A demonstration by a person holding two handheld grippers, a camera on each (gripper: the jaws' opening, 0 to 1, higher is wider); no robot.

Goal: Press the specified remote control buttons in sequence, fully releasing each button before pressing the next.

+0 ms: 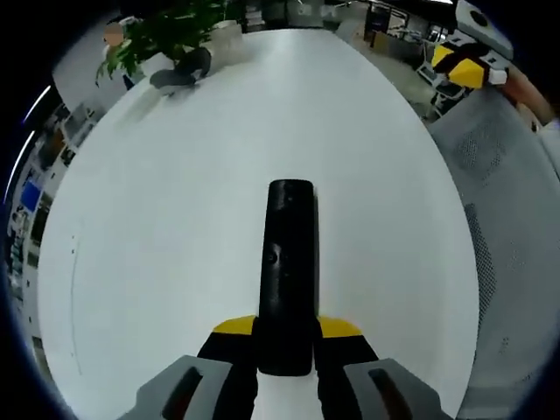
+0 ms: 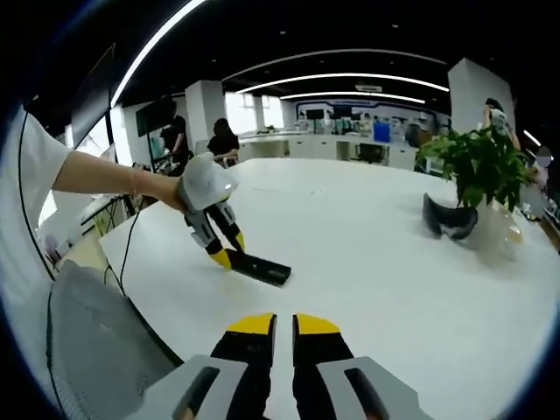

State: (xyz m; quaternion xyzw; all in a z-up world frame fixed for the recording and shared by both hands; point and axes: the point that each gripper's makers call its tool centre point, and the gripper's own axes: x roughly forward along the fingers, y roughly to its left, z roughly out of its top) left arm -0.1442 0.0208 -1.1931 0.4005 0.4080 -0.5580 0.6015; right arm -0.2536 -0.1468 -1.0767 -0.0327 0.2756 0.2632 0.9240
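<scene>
Remote (image 1: 288,276) lying flat on white table (image 1: 175,219), near end clamped between jaws of left gripper (image 1: 285,337); long axis continuous with that gripper's own axis, far end pointing away from it across the table. Button face up; one small round mark visible near mid-length, other buttons too dark to resolve.

From right gripper view: remote (image 2: 259,266) ahead and slightly left of right gripper (image 2: 283,328), apart from it, no contact. Long axis there running obliquely, held end upper left at left gripper (image 2: 220,249), free end lower right, nearest the right tips. Right jaws near-closed, narrow slit between yellow tips, nothing held.

Judgement: right gripper is the pressing tool, left the holder; coming move is forward and down onto the top face, approach crossing the long axis at an angle. Target button cannot be told.

Plant (image 2: 477,166) and dark headset-like item (image 2: 450,219) at far side, well apart from remote.
</scene>
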